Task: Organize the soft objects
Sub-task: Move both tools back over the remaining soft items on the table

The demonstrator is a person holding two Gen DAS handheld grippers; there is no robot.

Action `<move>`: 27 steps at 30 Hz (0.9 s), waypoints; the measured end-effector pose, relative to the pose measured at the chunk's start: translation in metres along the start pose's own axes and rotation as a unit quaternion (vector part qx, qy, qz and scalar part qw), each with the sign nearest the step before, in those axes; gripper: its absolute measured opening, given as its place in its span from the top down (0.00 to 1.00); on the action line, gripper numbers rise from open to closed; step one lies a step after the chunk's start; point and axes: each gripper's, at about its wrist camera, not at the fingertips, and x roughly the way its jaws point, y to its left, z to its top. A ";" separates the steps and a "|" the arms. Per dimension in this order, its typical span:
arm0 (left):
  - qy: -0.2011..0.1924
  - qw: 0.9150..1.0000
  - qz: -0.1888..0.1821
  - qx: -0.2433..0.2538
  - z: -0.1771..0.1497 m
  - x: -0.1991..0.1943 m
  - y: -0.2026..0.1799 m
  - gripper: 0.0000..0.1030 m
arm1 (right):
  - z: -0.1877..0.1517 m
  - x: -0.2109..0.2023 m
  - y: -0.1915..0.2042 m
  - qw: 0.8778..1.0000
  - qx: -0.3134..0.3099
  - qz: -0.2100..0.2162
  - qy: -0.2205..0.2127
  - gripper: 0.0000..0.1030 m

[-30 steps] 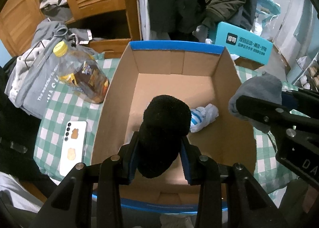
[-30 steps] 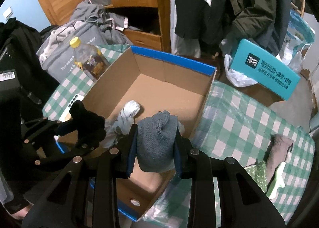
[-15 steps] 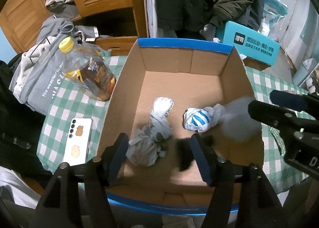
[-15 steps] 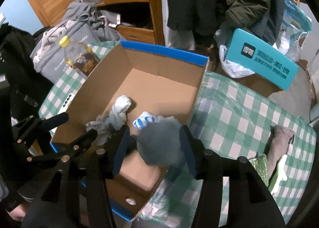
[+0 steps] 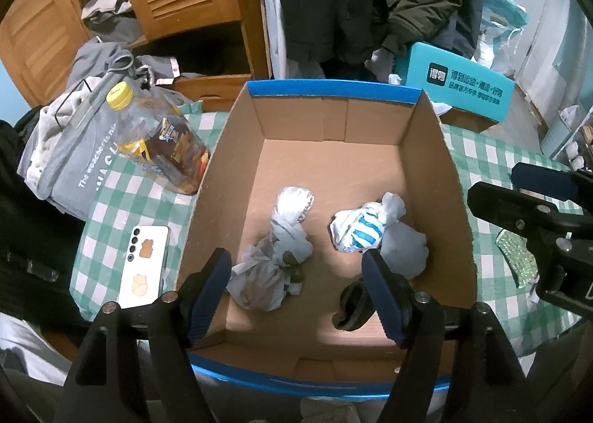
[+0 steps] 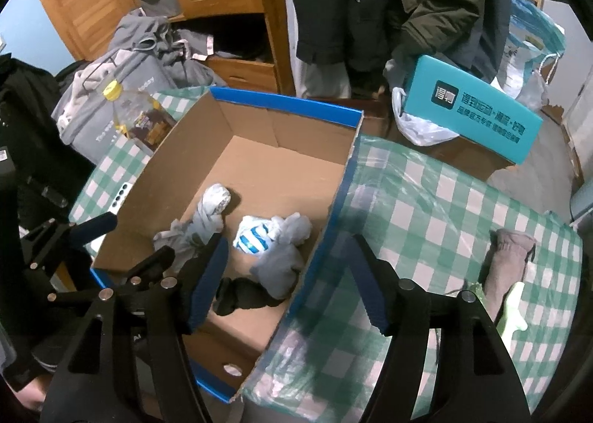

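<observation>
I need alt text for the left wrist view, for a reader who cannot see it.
An open cardboard box on a green checked tablecloth holds four sock bundles: grey-white, blue-striped, grey and black. The left gripper above is opening, holding nothing.

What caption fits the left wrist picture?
Open left gripper above a cardboard box holding four balled socks, black one nearest.

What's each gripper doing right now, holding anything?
Left gripper: opening, nothing held; black sock lies in the box.
Right gripper: opening, nothing held; grey sock in the box.
</observation>
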 end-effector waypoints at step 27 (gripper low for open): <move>-0.005 0.998 -0.021 0.055 0.004 -0.009 -0.065 0.23 | -0.033 -0.023 -0.067 0.998 0.045 -0.045 -0.004 0.29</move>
